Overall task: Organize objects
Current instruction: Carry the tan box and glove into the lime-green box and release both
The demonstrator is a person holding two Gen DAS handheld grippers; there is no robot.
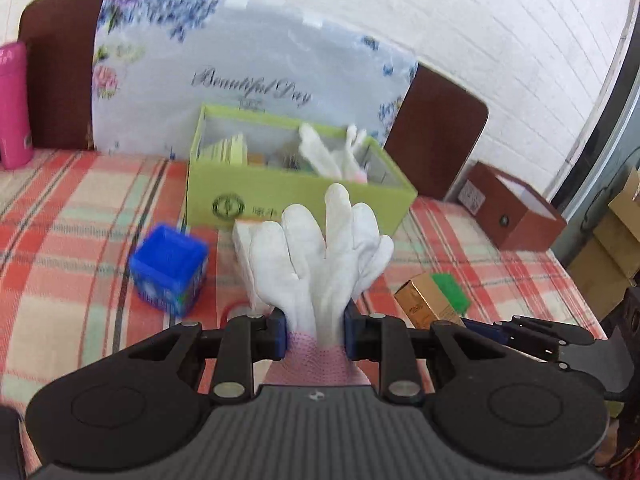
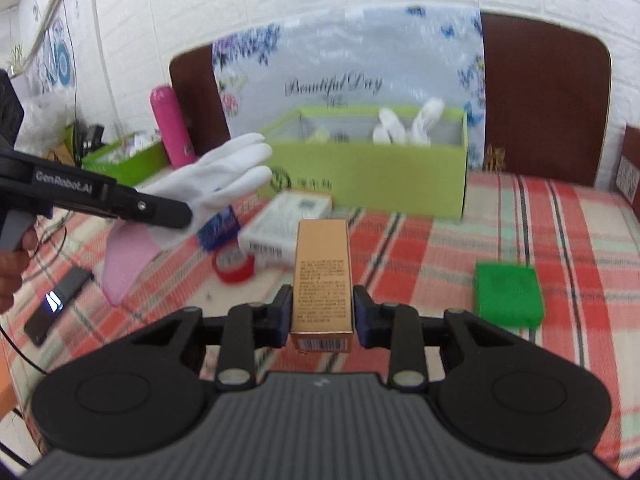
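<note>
White brick walls and two brown chair backs frame a tabletop [image 1: 72,208] covered in red, cream and green plaid cloth, with a floral "Beautiful Day" package [image 1: 248,68] propped upright at the rear. At far left in the left wrist view a pink bottle [image 1: 14,104] stands on the cloth; nearer the camera a blue box [image 1: 170,270] sits just left of a flat white box [image 1: 244,236]. Behind them an open lime-green box [image 1: 296,196] rests against the floral package, the fingers of a second white glove [image 1: 332,152] sticking up from inside it. The left gripper [image 1: 315,334] is clamped on the wrist of a white glove [image 1: 320,252] with a pink cuff, holding it raised above the tabletop in front of the green box, fingers pointing up. To its right lie a gold carton [image 1: 424,300] and, touching it, a green block [image 1: 452,290]; a brown wooden box [image 1: 516,208] sits at the table's far right edge. In the right wrist view, a dark phone [image 2: 56,300] with a lit screen lies at left, a red tape roll [image 2: 234,266] sits in front of the white box, and the left gripper crosses the frame carrying the glove. The right gripper [image 2: 322,316] is closed around the gold carton, its blue pads [image 2: 282,312] pressing both long sides, with the green block on the cloth well to the right.
</note>
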